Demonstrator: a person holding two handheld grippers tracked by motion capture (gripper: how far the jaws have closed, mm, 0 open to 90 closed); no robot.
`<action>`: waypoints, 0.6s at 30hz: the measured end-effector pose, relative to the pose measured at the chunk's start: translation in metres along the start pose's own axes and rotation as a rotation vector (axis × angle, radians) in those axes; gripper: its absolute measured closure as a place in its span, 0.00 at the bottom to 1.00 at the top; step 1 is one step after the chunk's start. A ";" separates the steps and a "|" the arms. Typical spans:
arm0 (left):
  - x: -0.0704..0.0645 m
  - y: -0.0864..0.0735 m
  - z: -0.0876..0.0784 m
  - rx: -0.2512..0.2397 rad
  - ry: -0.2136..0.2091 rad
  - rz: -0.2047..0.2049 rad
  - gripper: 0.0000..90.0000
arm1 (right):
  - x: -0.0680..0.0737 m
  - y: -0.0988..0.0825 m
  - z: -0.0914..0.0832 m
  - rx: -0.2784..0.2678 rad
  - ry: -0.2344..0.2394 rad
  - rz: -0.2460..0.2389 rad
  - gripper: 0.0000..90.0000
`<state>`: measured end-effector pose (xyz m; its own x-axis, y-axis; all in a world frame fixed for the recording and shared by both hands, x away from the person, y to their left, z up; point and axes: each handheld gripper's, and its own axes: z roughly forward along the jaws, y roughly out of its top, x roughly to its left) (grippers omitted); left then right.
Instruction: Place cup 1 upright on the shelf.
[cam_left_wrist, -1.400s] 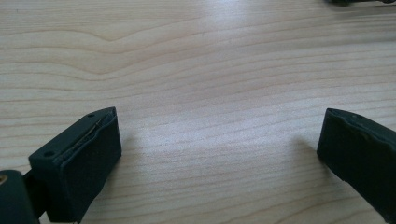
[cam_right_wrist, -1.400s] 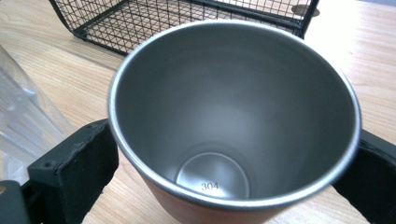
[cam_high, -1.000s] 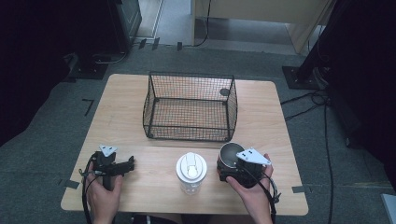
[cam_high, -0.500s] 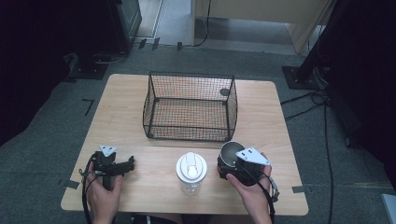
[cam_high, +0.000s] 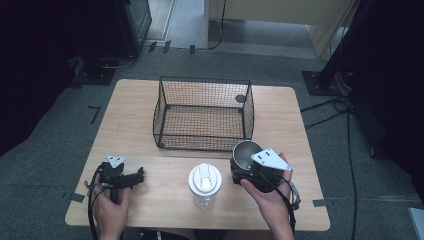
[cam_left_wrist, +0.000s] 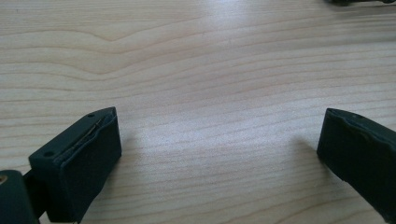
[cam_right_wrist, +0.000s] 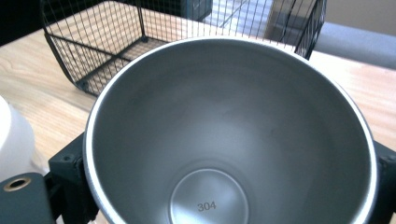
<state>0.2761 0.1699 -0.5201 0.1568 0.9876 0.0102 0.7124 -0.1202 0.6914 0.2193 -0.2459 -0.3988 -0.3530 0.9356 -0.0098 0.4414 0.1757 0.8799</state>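
Observation:
A steel cup (cam_high: 246, 152) with a shiny inside (cam_right_wrist: 224, 135) is held just above the table at the front right. My right gripper (cam_high: 244, 166) is shut on it; its jaws have just been closing and now press the cup's two sides (cam_right_wrist: 229, 186). The cup's mouth faces the wire basket (cam_high: 200, 137). My left gripper (cam_high: 136, 176) lies low over the bare wood at the front left, open with nothing between its fingers (cam_left_wrist: 219, 158).
A clear bottle with a white lid (cam_high: 204, 184) stands at the front middle, left of the cup (cam_right_wrist: 11, 135). The black wire basket (cam_right_wrist: 93, 51) sits at the table's middle back. A small dark disc (cam_high: 240, 98) lies behind it.
My right gripper has risen a little with the steel cup in it. The left gripper, the bottle and the basket have not moved.

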 end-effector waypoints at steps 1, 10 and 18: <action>0.000 0.000 0.000 0.001 0.000 0.000 0.00 | 0.000 0.003 0.000 -0.006 -0.002 -0.004 0.08; 0.000 0.000 0.000 0.002 0.000 0.000 0.00 | 0.003 0.025 0.000 -0.040 -0.016 -0.020 0.08; 0.000 0.000 0.000 0.000 0.000 -0.001 0.00 | 0.011 0.051 0.007 -0.086 -0.029 -0.045 0.08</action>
<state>0.2761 0.1698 -0.5201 0.1559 0.9877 0.0100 0.7127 -0.1195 0.6913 0.2440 -0.2246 -0.3578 -0.3464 0.9360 -0.0625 0.3529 0.1917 0.9158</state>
